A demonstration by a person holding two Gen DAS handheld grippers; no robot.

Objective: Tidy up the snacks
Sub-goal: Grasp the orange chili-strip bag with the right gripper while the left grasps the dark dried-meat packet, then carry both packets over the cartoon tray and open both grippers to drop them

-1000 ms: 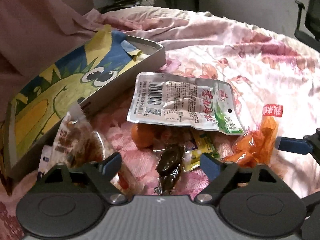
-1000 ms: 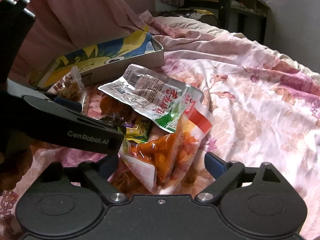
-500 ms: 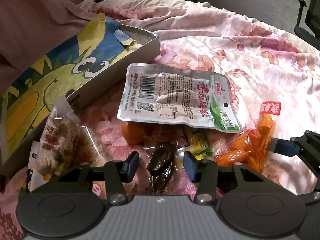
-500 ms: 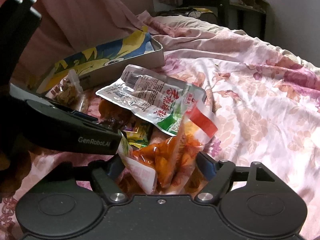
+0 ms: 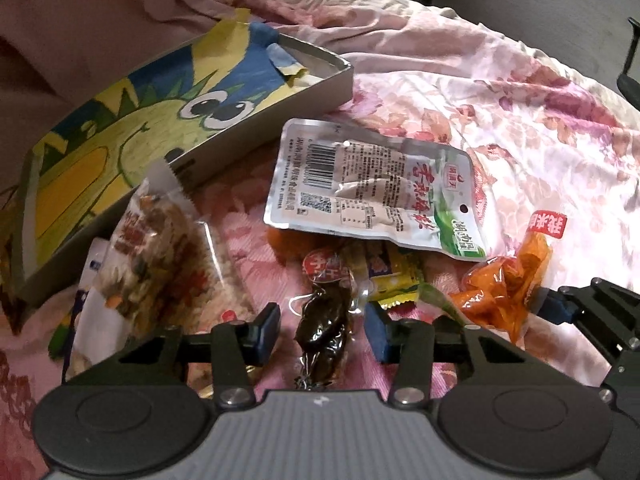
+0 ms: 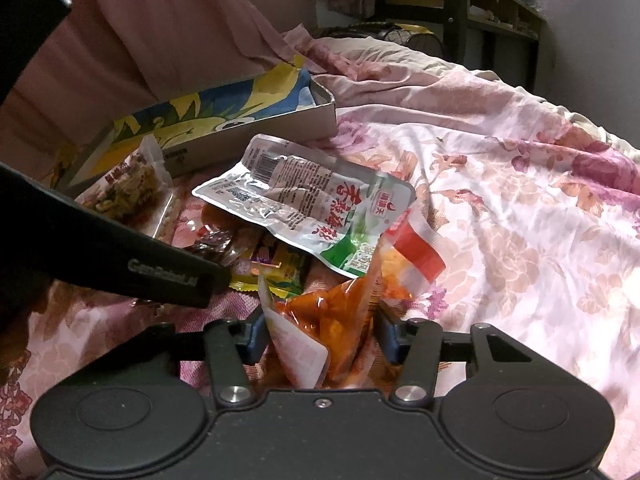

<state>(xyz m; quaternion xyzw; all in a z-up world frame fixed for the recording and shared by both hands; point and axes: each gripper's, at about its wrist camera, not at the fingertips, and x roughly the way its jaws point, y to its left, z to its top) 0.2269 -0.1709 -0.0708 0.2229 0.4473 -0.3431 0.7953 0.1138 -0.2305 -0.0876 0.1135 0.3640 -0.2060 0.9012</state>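
Snacks (image 5: pixel 372 188) lie in a loose heap on the flowered bedspread (image 5: pixel 540 152), and I am working over them with both tools.

My left gripper (image 5: pixel 322 330) points down at the near edge of the heap. Its jaws have just been closing and now stand partway in, with a dark brown packet (image 5: pixel 322 326) lying between them. I see a gap on each side of that packet, so the pads are not pressing it. At about ten o'clock from this gripper rests a clear bag of mixed crunchy pieces (image 5: pixel 160 248), and past it, at eleven o'clock, sits the open cartoon-printed box (image 5: pixel 160 128). At twelve o'clock a large silver pouch (image 5: pixel 372 188) lies flat over the smaller yellow wrappers (image 5: pixel 394 276).

My right gripper (image 6: pixel 320 340) has also just been closing its jaws, and the orange snack bag (image 6: pixel 332 320) stands between them. The blue pads sit right against the bag's sides; from this view I take it as pinched. In the left view the same orange bag (image 5: pixel 504 296) shows at three o'clock, with one blue pad of the right tool touching it. The silver pouch (image 6: pixel 308 208) lies at twelve o'clock from the right gripper, the box (image 6: pixel 248 128) at eleven o'clock beyond it.
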